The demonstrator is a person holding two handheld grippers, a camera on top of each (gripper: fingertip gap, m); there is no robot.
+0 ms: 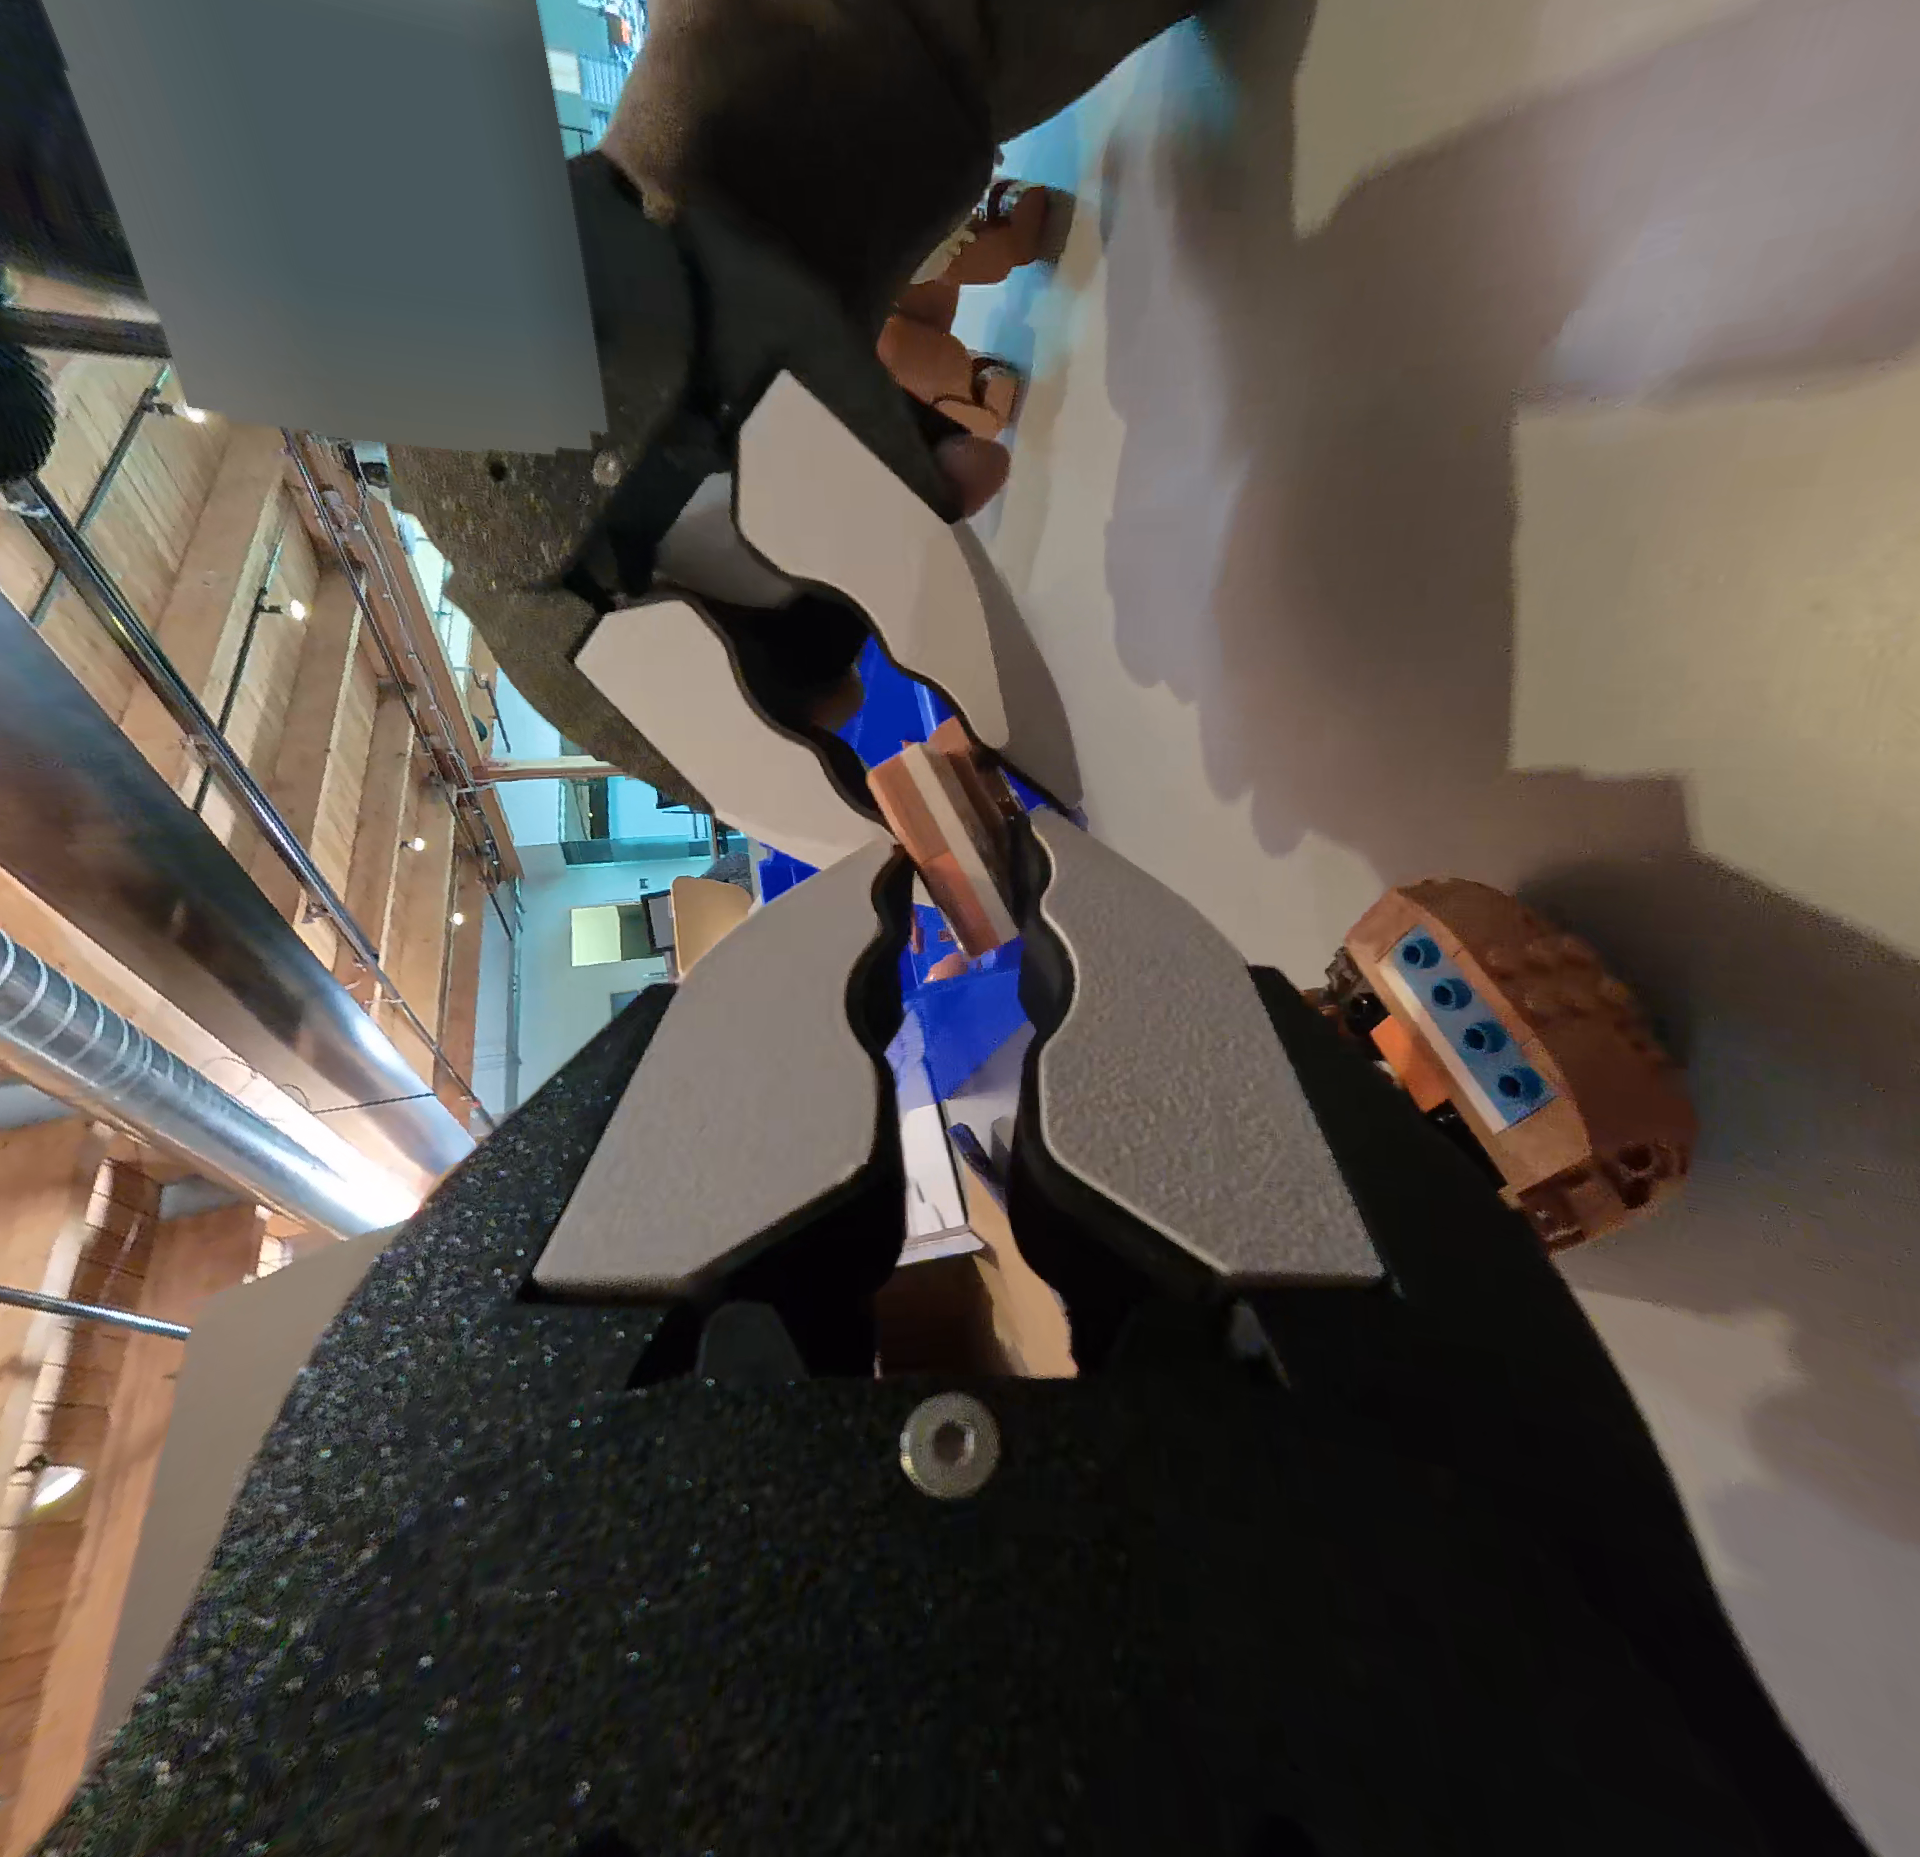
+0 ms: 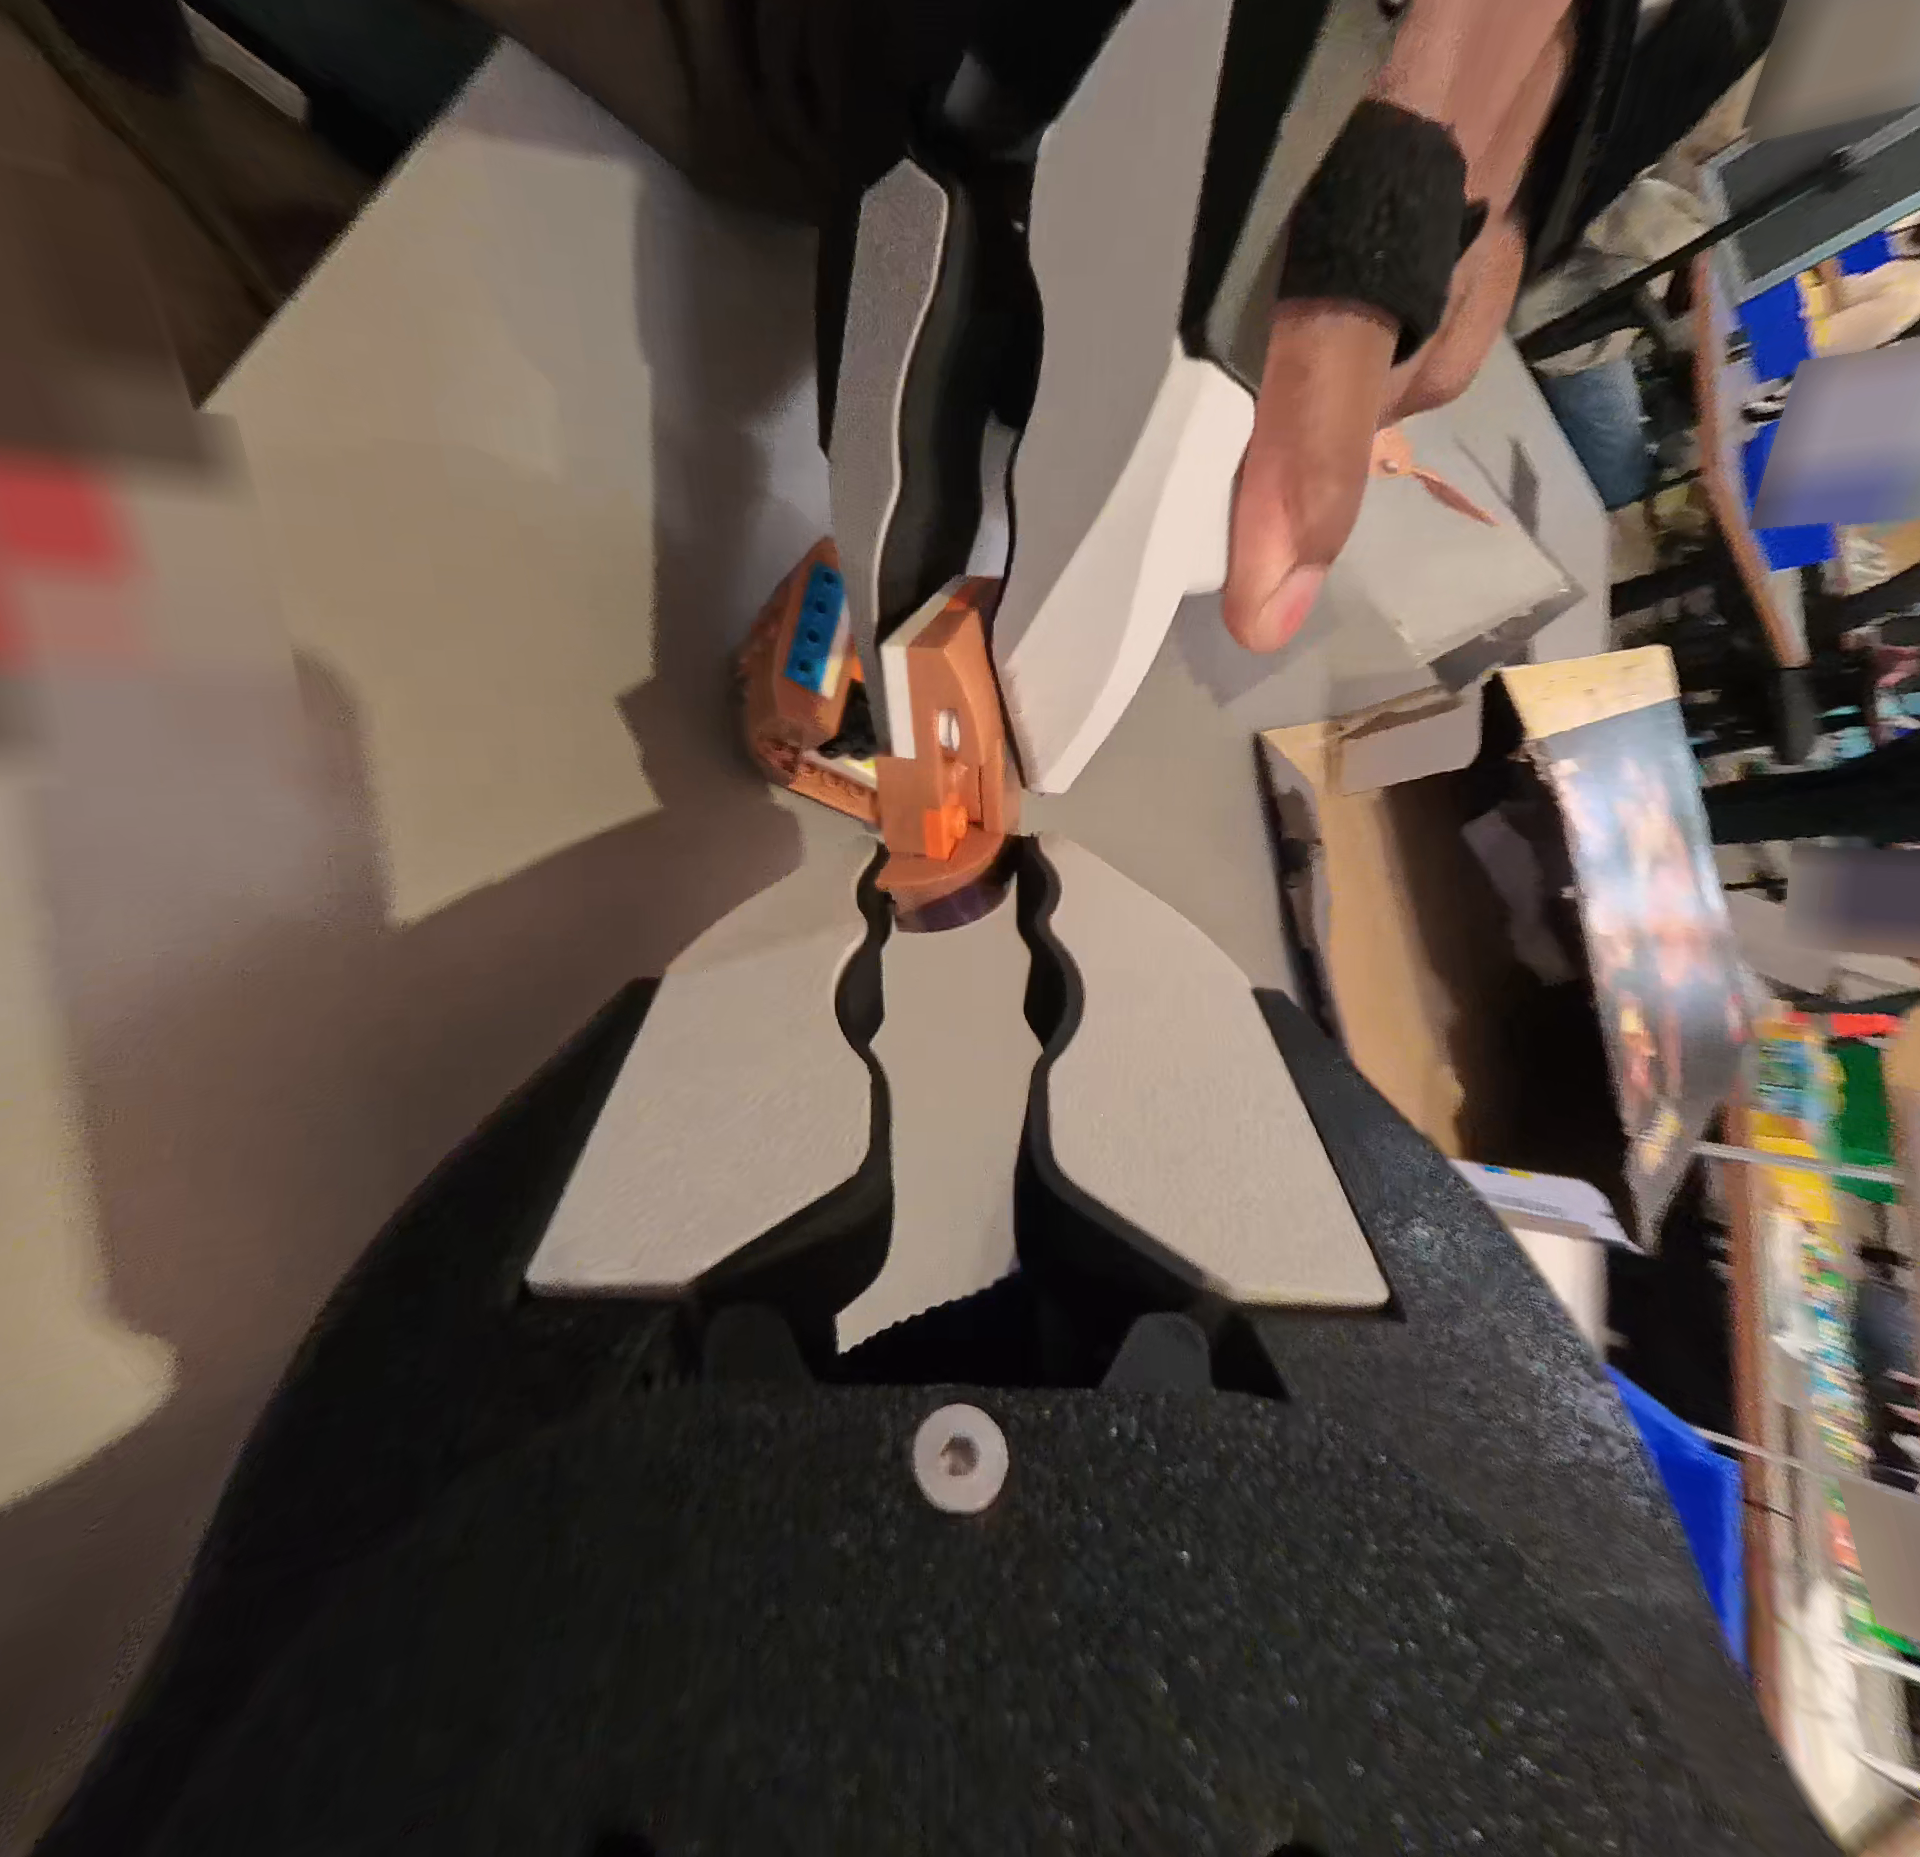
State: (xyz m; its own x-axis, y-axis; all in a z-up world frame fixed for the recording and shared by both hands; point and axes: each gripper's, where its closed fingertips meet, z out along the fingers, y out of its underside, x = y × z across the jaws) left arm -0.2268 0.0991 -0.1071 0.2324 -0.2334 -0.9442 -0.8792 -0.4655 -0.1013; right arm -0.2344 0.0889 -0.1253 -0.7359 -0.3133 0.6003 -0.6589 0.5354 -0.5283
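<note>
A small brown and white brick piece (image 1: 948,846) is held in the air between both grippers. My left gripper (image 1: 966,857) is shut on one end of it. My right gripper (image 2: 951,867) is shut on its rounded lower end, where an orange part shows on the piece (image 2: 940,758). In the left wrist view the right gripper (image 1: 930,779) comes in from the upper left. In the right wrist view the left gripper (image 2: 961,706) comes down from above, with a person's thumb (image 2: 1294,519) beside it. A larger brown brick assembly (image 1: 1507,1059) with a blue studded strip lies on the white table (image 1: 1662,581), and it also shows behind the held piece (image 2: 805,654).
A cardboard box (image 2: 1455,924) lies open at the table's right side, with a blue bin (image 2: 1683,1495) and shelves of colourful items (image 2: 1818,1236) beyond. Loose brown pieces (image 1: 966,353) lie farther along the table. Another blue bin (image 1: 914,706) shows behind the fingers. My two grippers' fingertips are within a few centimetres of each other.
</note>
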